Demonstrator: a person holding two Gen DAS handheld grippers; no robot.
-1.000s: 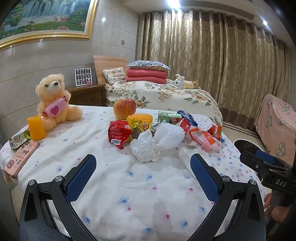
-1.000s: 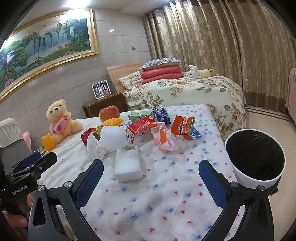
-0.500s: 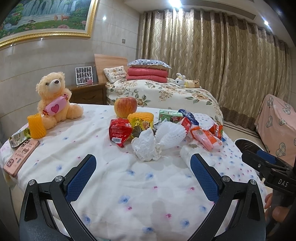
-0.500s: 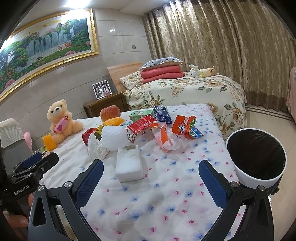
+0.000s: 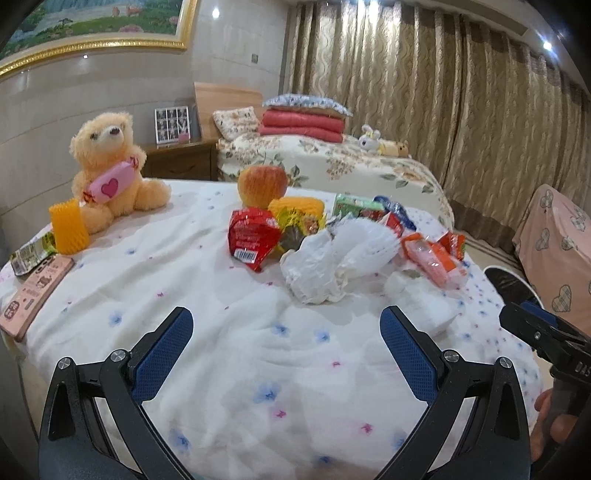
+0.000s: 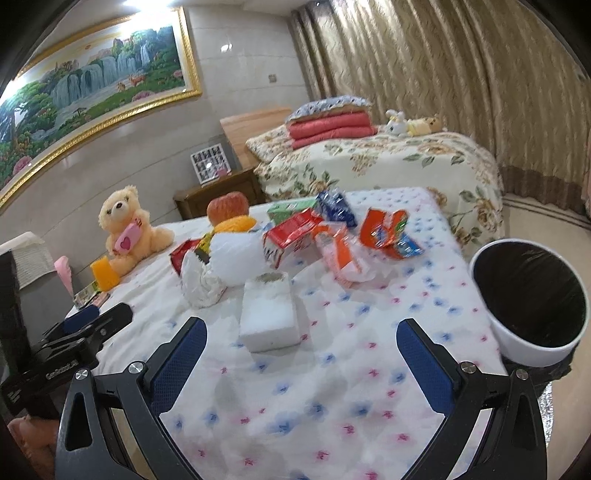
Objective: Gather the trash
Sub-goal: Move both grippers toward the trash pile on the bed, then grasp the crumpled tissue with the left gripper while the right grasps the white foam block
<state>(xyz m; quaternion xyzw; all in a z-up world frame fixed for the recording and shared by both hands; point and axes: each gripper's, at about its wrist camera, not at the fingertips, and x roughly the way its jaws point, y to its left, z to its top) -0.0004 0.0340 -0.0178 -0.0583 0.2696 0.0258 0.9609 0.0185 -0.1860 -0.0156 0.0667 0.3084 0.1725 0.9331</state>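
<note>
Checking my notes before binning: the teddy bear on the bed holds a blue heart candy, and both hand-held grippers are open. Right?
Not quite: in the left wrist view the teddy bear holds a pink heart candy. Both hand-held grippers, left and right, are open.

bed (image 6: 332, 387), floral sheet | on it: teddy (image 5: 107, 166), apple (image 5: 262, 184), wrappers (image 6: 388, 232), foam block (image 6: 269, 314), crumpled paper (image 5: 317, 269)

We find even, bright indoor light from ceiling spotlights (image 5: 215, 13), with only soft shadows on the bedspread (image 6: 332, 387). Strong fisheye bending and black vignetting mark the edges; the right wrist view shows slight motion blur.
</note>
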